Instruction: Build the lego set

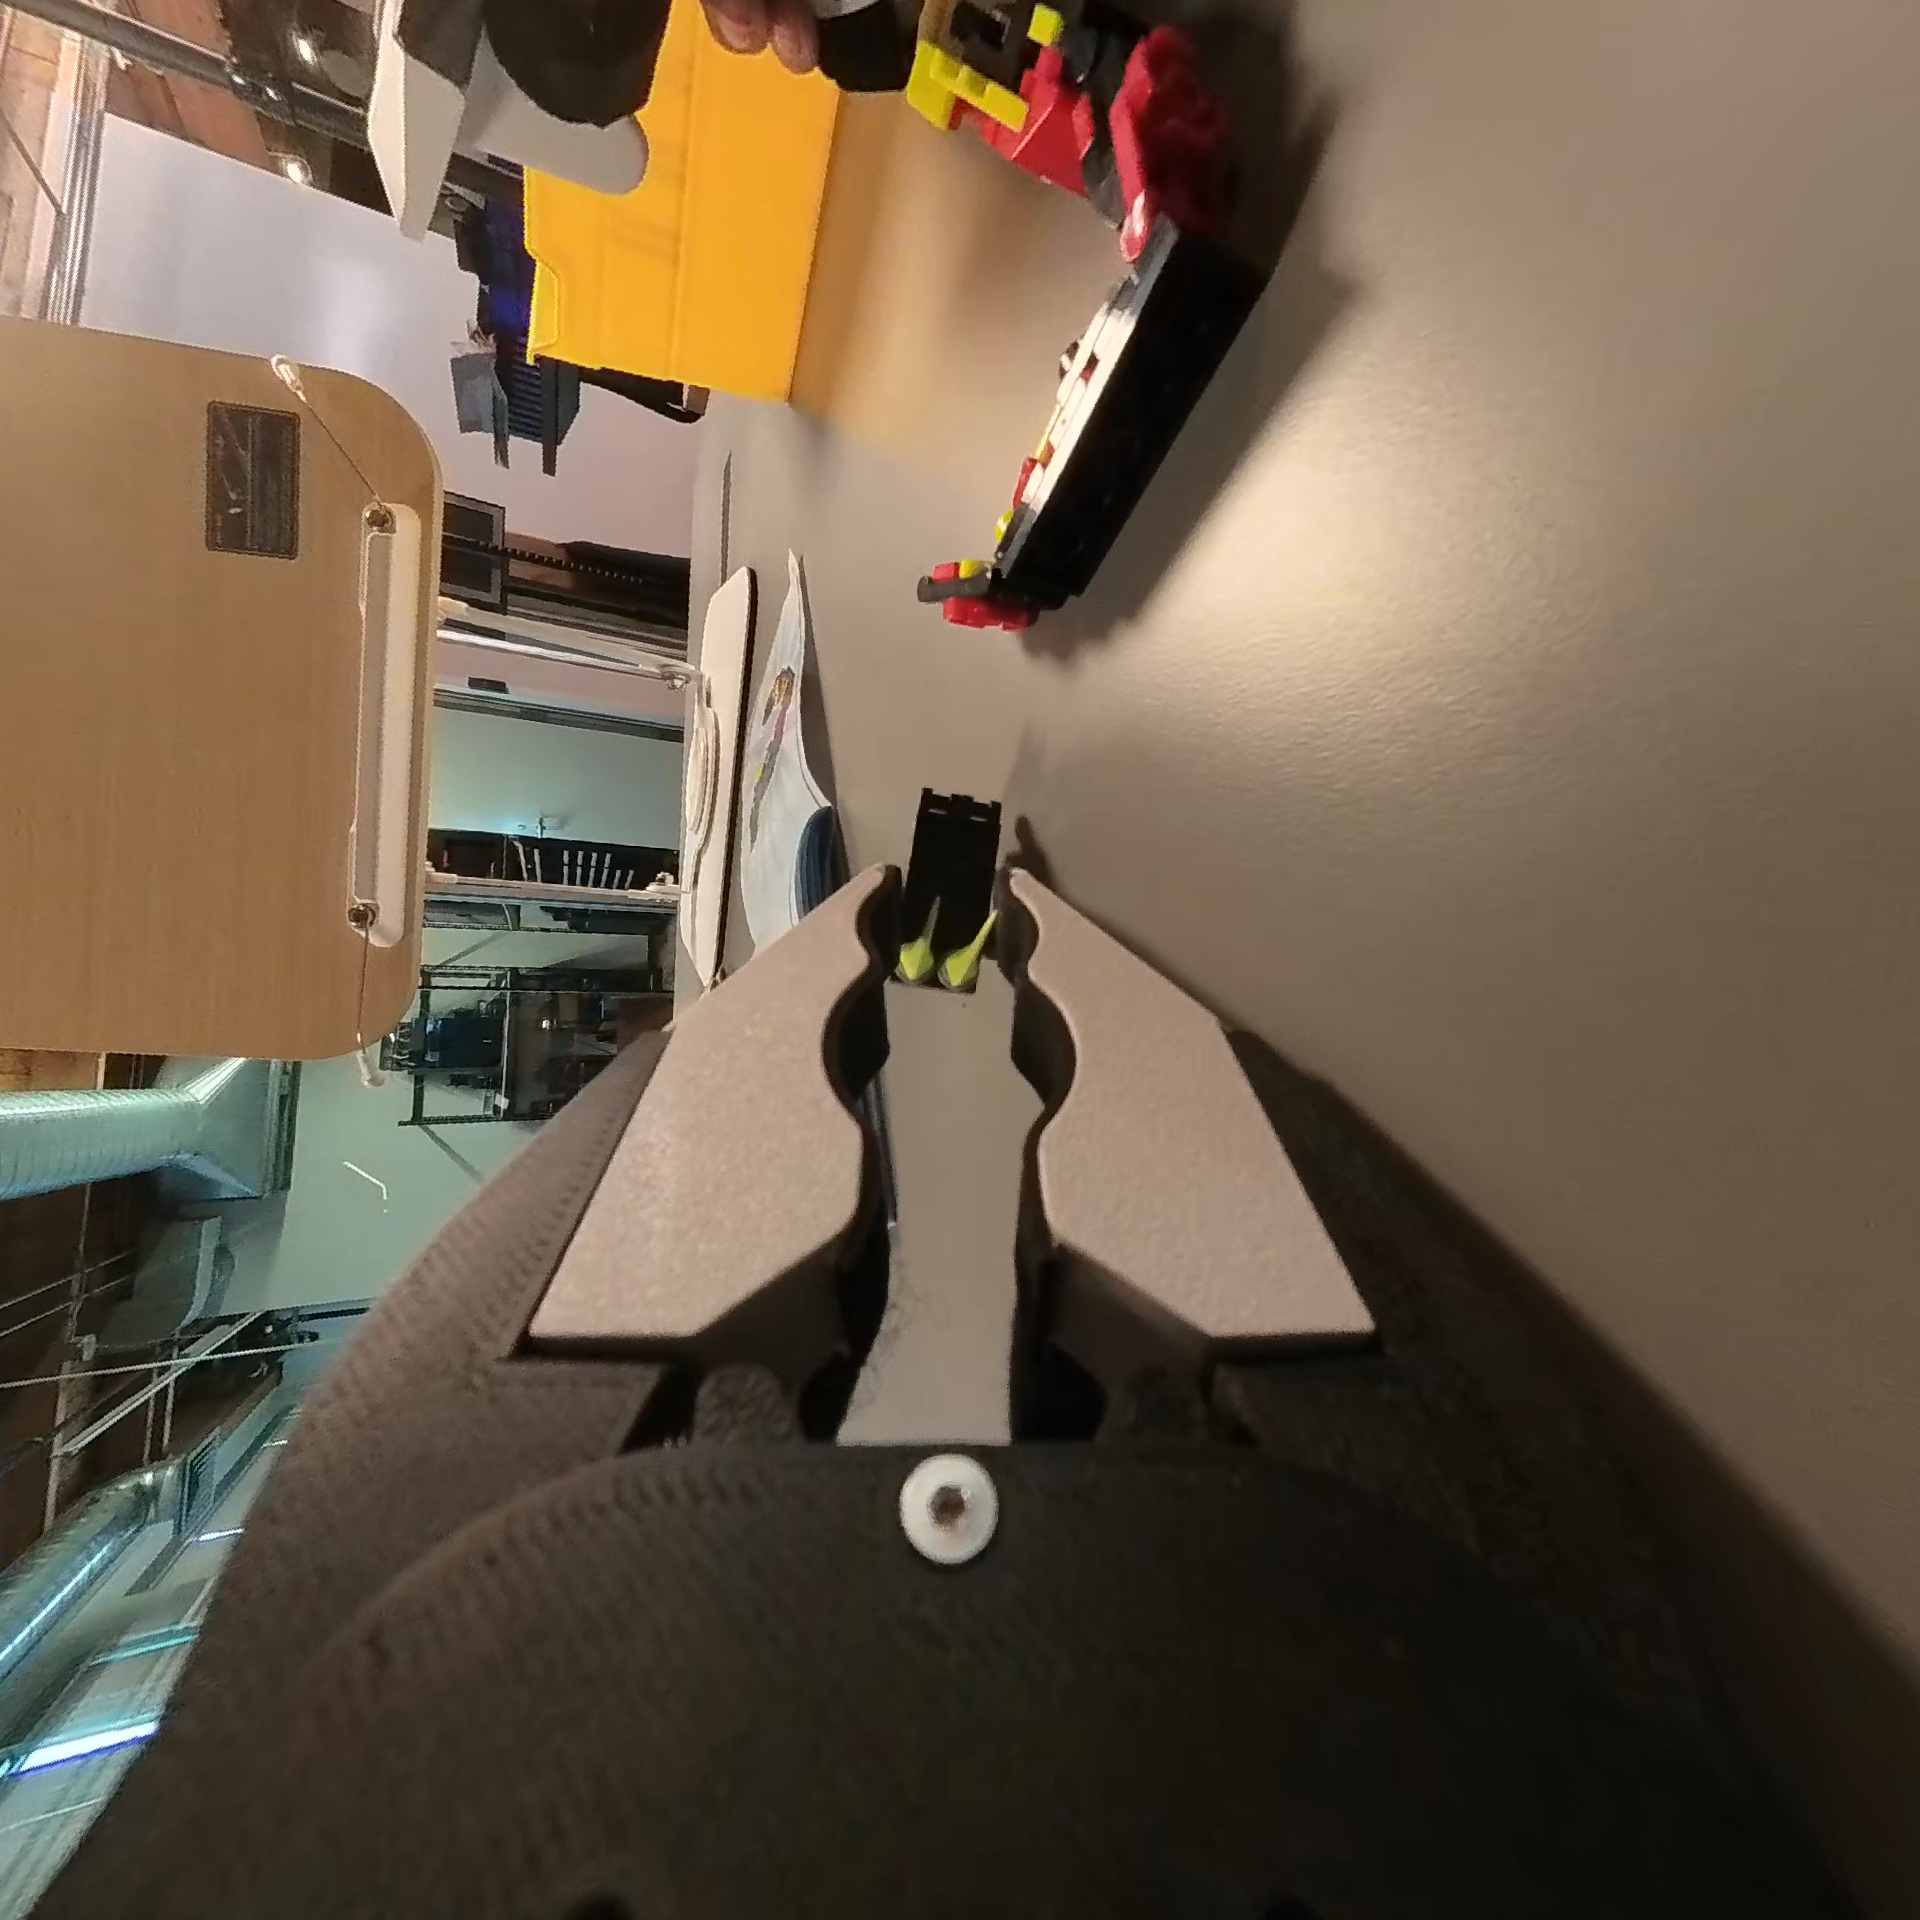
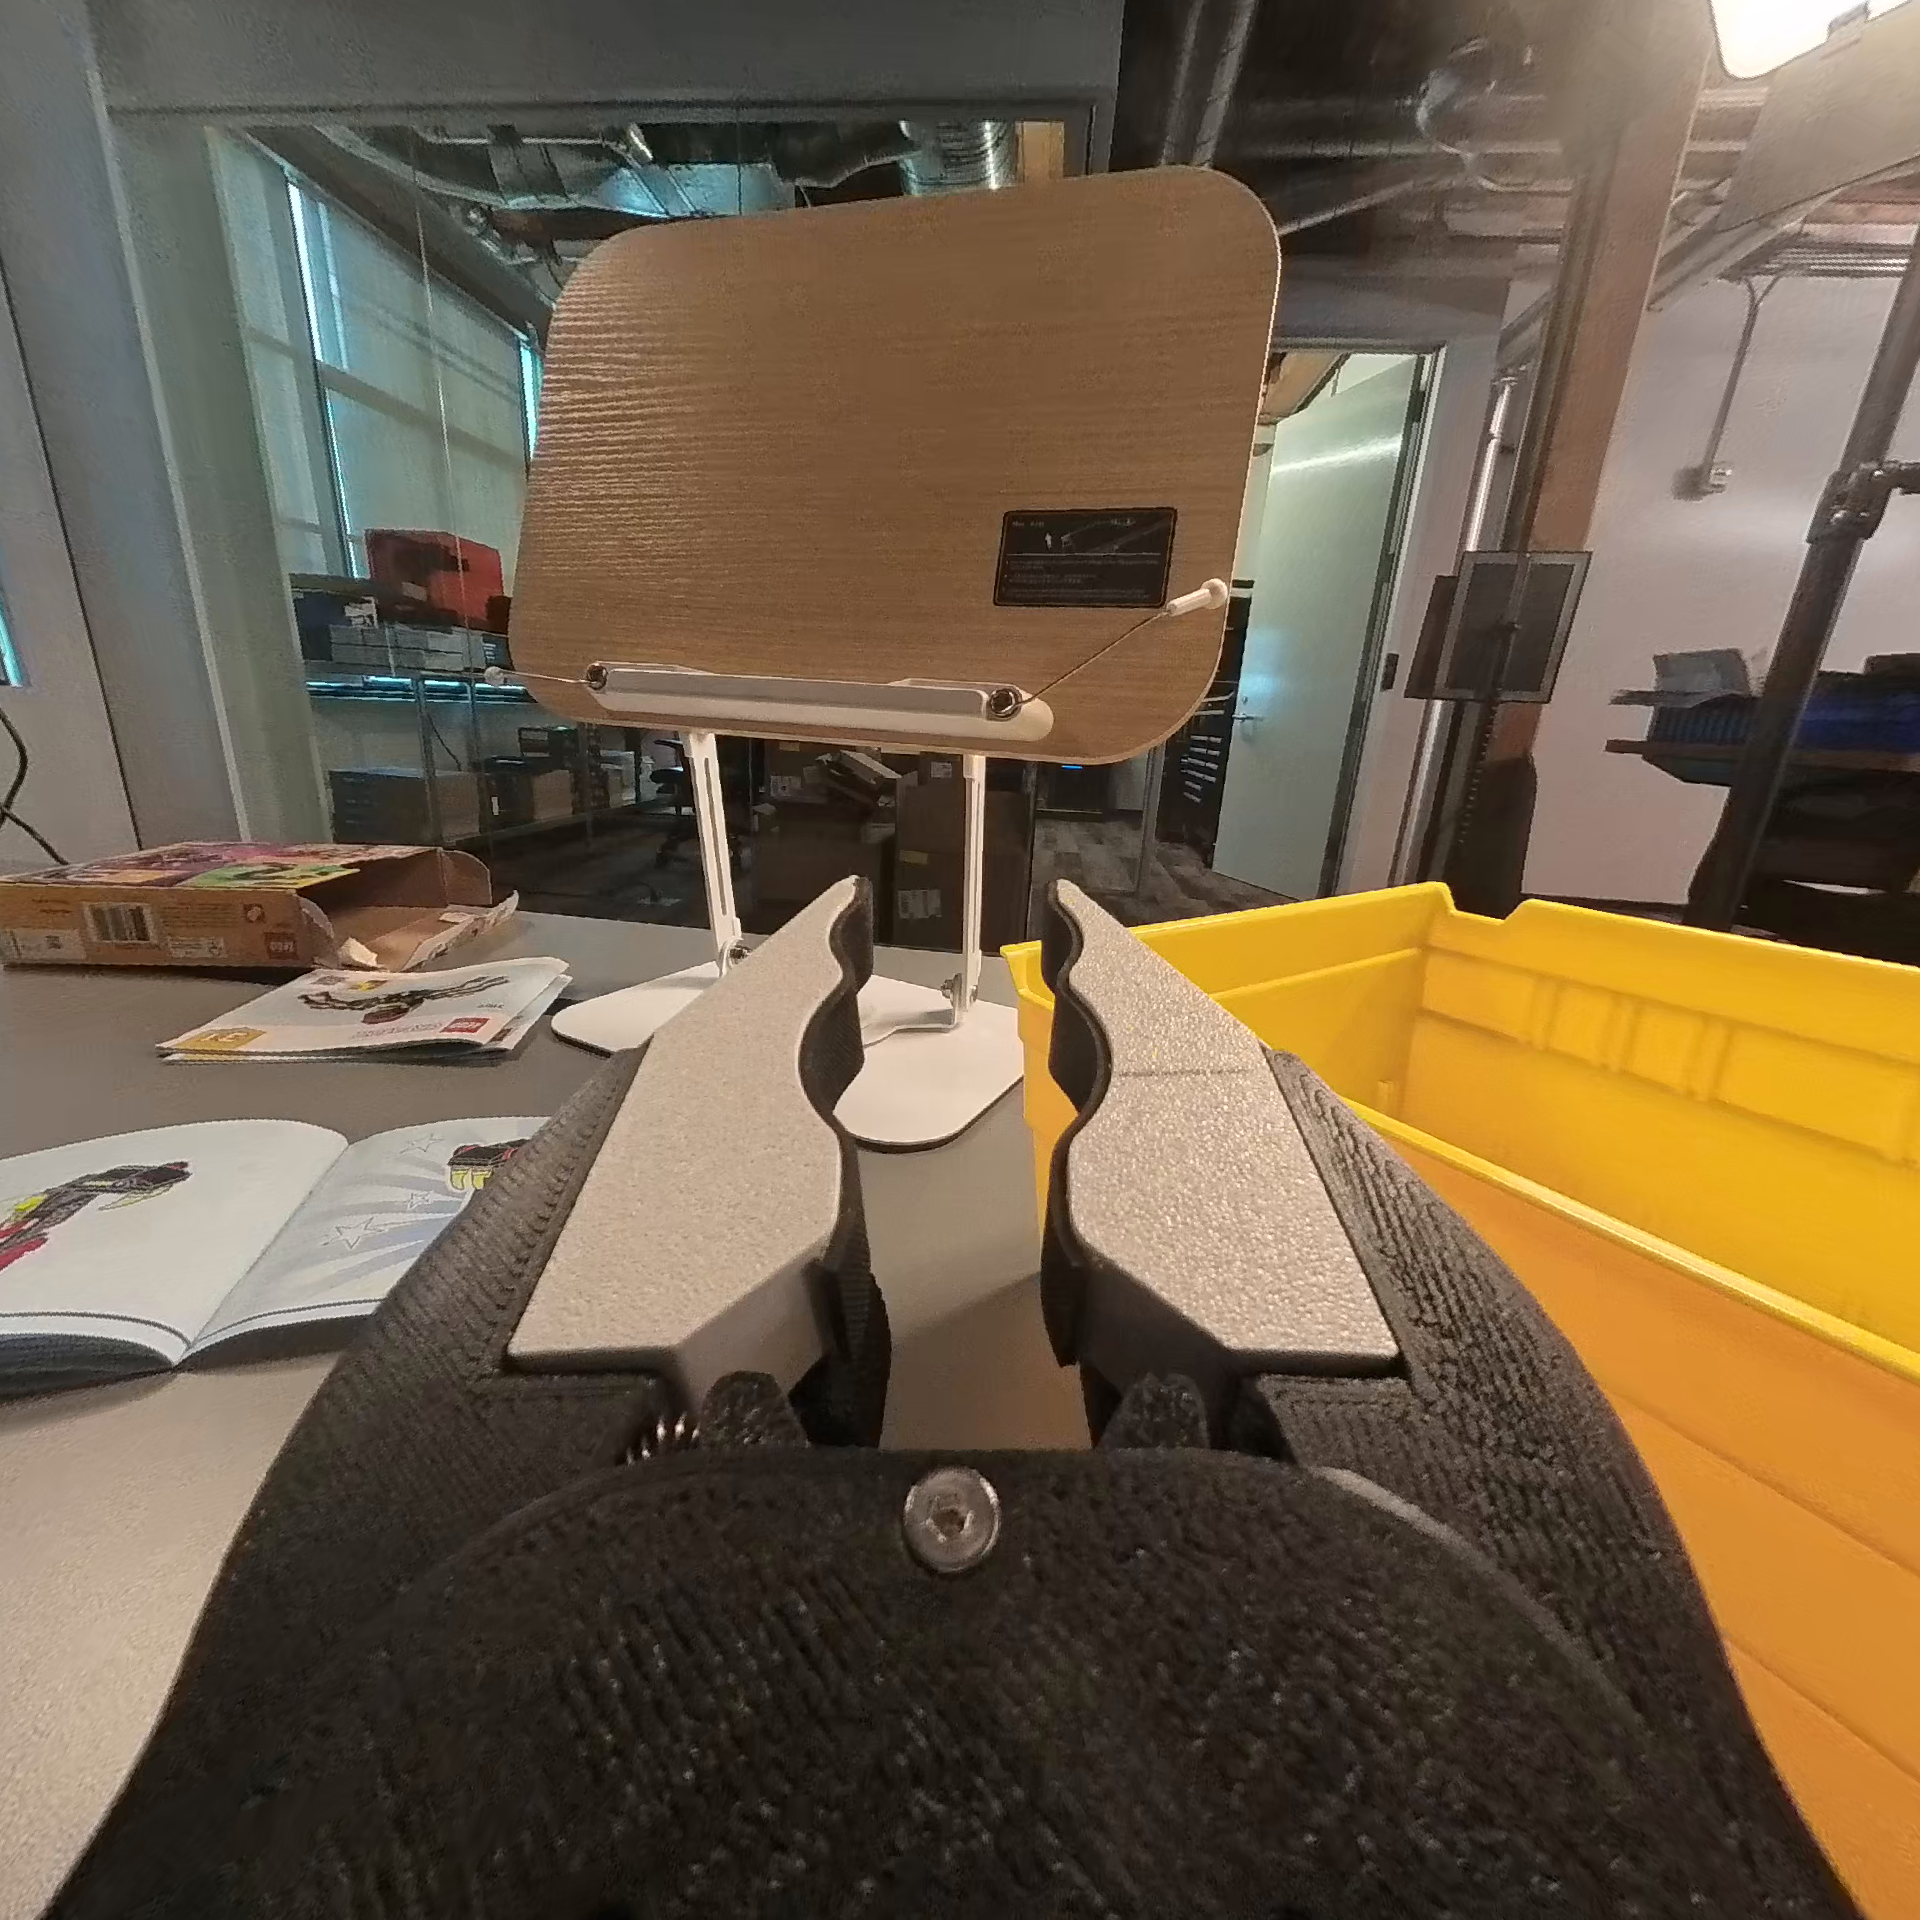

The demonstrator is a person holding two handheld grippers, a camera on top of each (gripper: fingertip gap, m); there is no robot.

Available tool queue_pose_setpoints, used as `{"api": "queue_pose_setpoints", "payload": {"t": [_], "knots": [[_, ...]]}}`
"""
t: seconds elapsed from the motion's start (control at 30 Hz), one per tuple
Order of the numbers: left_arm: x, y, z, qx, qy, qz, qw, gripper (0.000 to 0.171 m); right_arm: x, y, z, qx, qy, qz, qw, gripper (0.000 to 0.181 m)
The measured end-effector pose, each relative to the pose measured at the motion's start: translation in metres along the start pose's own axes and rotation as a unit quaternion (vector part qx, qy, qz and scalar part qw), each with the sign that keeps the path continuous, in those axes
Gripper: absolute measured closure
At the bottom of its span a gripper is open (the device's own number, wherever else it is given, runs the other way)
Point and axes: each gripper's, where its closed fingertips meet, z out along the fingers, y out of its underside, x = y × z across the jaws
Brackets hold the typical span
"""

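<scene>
My left gripper [image 1: 948, 883] is turned on its side and shut on a small black Lego piece with two lime claws [image 1: 951, 904], held just off the grey table [image 1: 1507, 831]. Farther along the table lies a long black Lego assembly with red and yellow ends [image 1: 1132, 436]. Beyond it is a red, yellow and black assembly [image 1: 1060, 114], with a person's hand [image 1: 758, 31] beside it. My right gripper [image 2: 956, 904] is open and empty, held above the table and pointing at the wooden book stand [image 2: 894, 468].
A yellow bin [image 2: 1558, 1091] stands right of my right gripper; it also shows in the left wrist view [image 1: 675, 208]. An open instruction booklet [image 2: 156, 1236], a second booklet [image 2: 384, 1013] and a torn cardboard box [image 2: 208, 904] lie at the left. The stand's white base [image 2: 914, 1070] sits ahead. There is about 30 centimetres between the tips of the two grippers.
</scene>
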Motion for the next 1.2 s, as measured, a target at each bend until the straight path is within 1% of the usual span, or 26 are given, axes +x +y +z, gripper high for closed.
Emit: {"api": "queue_pose_setpoints", "payload": {"t": [0.63,1.03,1.2], "knots": [[-0.0009,0.0004,0.0006,-0.001,0.002,-0.016,1.0,0.155,-0.0014,0.0009,0.0004,-0.002,-0.005,0.002,1.0,0.15],[-0.0013,0.0013,0.001,-0.001,-0.003,-0.011,1.0,0.156,-0.0018,0.0011,0.0006,-0.003,-0.005,0.0,1.0,0.15],[-0.0029,0.0033,0.0017,-0.004,0.005,-0.041,0.999,0.156,-0.0018,0.0014,0.001,-0.003,-0.006,0.001,1.0,0.15]]}}
